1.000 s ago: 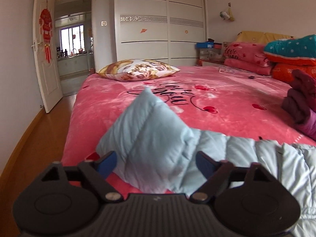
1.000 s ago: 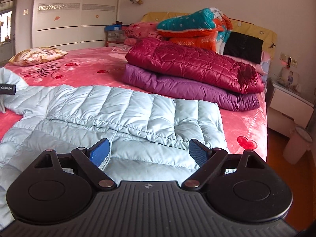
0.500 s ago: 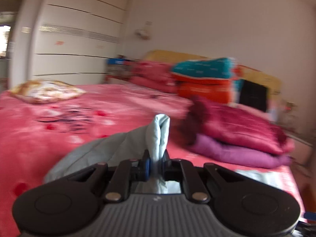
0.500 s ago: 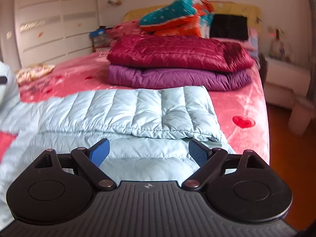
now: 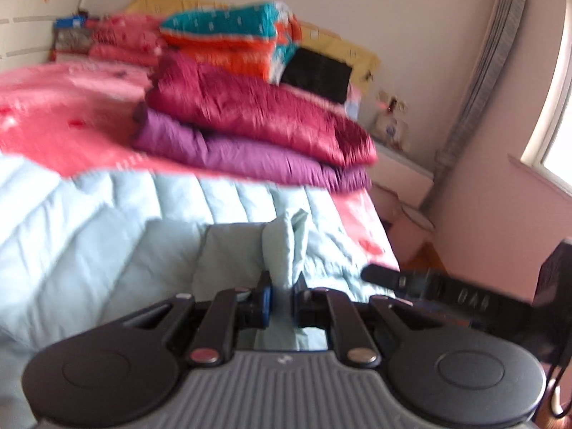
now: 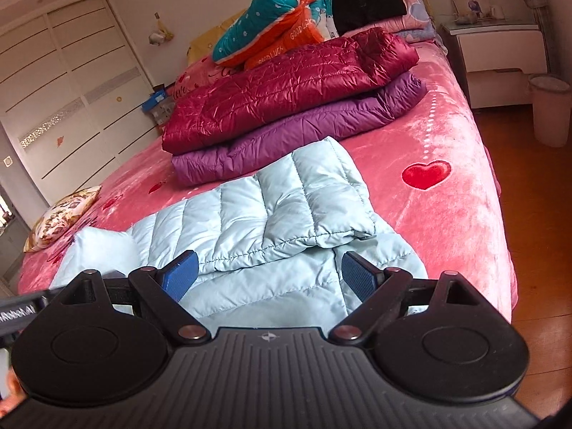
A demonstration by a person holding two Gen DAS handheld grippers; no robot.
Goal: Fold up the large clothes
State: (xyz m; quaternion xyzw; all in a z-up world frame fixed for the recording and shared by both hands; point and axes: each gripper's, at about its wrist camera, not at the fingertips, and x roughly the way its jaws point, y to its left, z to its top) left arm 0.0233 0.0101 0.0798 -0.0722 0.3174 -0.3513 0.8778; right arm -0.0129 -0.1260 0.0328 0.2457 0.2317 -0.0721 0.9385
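A pale blue quilted down jacket [image 6: 279, 214] lies spread on the pink bed [image 6: 447, 214], one part folded over its body. My left gripper [image 5: 281, 302] is shut on a bunched fold of that jacket [image 5: 286, 246], which sticks up between the blue pads; the rest of the jacket [image 5: 89, 236] spreads out to the left. My right gripper [image 6: 269, 276] hovers open just above the jacket's near edge, nothing between its fingers. The other gripper's black body [image 5: 447, 286] shows at the right of the left wrist view.
A folded maroon jacket [image 6: 286, 82] lies on a folded purple one [image 6: 304, 132] behind the blue jacket. Rolled quilts [image 6: 279, 21] and pillows crowd the headboard. A patterned cushion [image 6: 60, 218] sits far left. A nightstand [image 6: 500, 57] and a bin [image 6: 550, 107] stand on the wooden floor at the right.
My left gripper closed on the jacket's raised corner and swung it right, from facing the door to facing the headboard. The right gripper rolled and shifted, staying open.
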